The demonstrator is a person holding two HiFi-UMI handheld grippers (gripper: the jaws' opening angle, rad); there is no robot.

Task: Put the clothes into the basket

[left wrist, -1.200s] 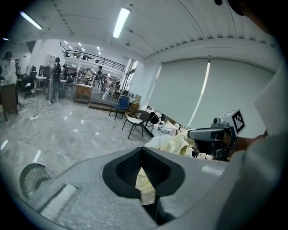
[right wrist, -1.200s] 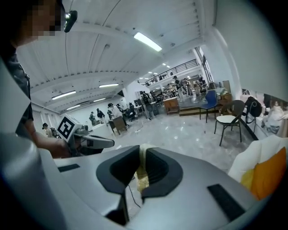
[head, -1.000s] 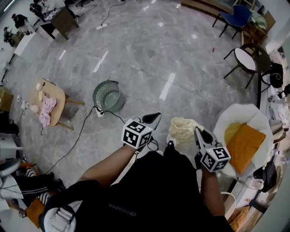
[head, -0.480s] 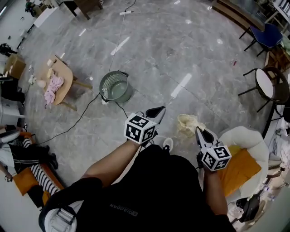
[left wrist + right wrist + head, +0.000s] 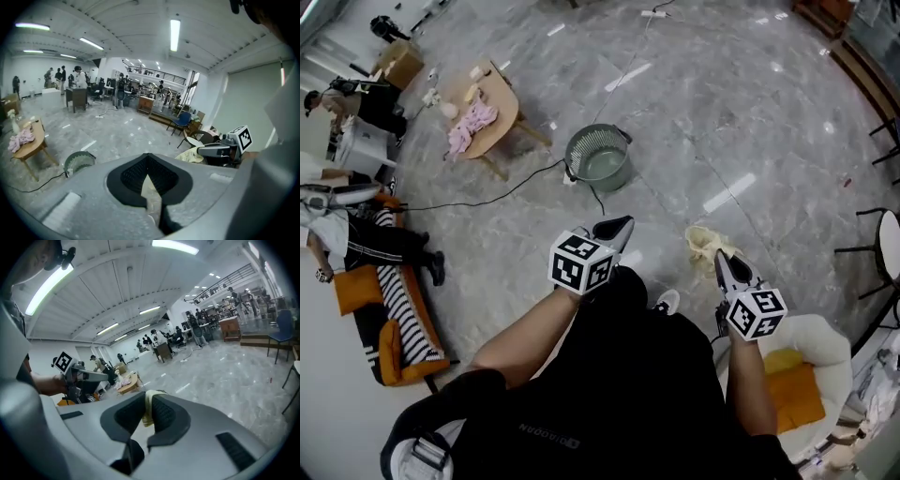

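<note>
Nearest to the person, the white chair [image 5: 827, 339] with its orange cushion [image 5: 794, 396] now sits low at the right edge of the head view. A second ago it was further up, beside the right gripper. The whole scene has turned, so the person has swung away from the chair and towards the open floor.

The right gripper [image 5: 721, 259] is pinching a cream cloth [image 5: 705, 244]. In the right gripper view the cloth [image 5: 147, 409] stands between the two dark pads, which press on it from both sides. The rest of it hangs in front of the tips. The grip looks the same as in the earlier pictures.

The left gripper [image 5: 620, 225] has its jaws pressed together with nothing between them. It points ahead, near the right one.

Further out stands the green basket [image 5: 598, 157], on the floor beyond the left gripper's tip. Earlier it was more to the left; now it is almost straight ahead, left of the cloth. I judge this as the carrying step: one cloth is taken and on its way, but the basket is still well apart from the claw.

Farther left, pink clothes [image 5: 471, 127] lie on a small wooden table [image 5: 504, 105], not yet picked up.
</note>
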